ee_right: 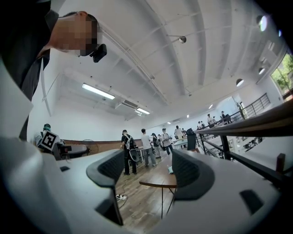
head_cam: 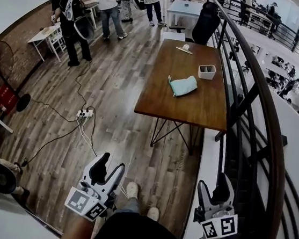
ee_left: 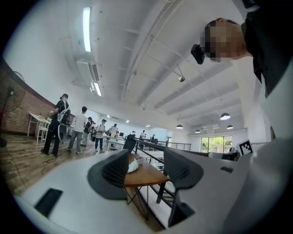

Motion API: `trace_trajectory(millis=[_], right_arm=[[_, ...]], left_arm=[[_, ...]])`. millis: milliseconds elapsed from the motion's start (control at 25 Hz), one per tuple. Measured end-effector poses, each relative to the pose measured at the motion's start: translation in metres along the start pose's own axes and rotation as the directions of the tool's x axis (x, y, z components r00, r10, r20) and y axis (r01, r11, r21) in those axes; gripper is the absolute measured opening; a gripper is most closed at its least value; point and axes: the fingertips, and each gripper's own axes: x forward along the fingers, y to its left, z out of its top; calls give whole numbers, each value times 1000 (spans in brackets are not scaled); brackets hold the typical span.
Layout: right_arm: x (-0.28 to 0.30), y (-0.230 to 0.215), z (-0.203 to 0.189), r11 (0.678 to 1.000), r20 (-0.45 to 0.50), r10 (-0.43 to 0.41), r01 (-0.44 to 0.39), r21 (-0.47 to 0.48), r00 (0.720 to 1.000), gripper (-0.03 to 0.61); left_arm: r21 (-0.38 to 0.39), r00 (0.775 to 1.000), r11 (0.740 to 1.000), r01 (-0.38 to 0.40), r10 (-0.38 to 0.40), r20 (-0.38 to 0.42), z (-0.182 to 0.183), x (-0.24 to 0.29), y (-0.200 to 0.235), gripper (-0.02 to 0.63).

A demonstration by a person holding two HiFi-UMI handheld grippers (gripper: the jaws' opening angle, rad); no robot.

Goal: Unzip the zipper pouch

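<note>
Open hall with a plank floor, a brown table and a black railing; both tongs were empty.
At left, the left gripper was held low over the floor, its jaws wide apart, with nothing between them and touching nothing. The pale blue zipper pouch lay flat near the middle of the table, well apart from both tongs, with a white box near it. At right, the right gripper stood beside the railing, its jaws likewise spread wide and holding nothing.
</note>
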Motion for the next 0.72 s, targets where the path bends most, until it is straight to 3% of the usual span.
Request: trace_trajectory(millis=[280, 720], right_arm=[[27, -11, -5, 999, -10, -41, 41, -29, 999, 287], [114, -17, 7, 991, -10, -83, 81, -104, 997, 268]], left_arm=[[-11, 1000, 1000, -6, 7, 29, -1, 30, 35, 232], [-51, 997, 997, 63, -61, 43, -2, 112, 99, 229]])
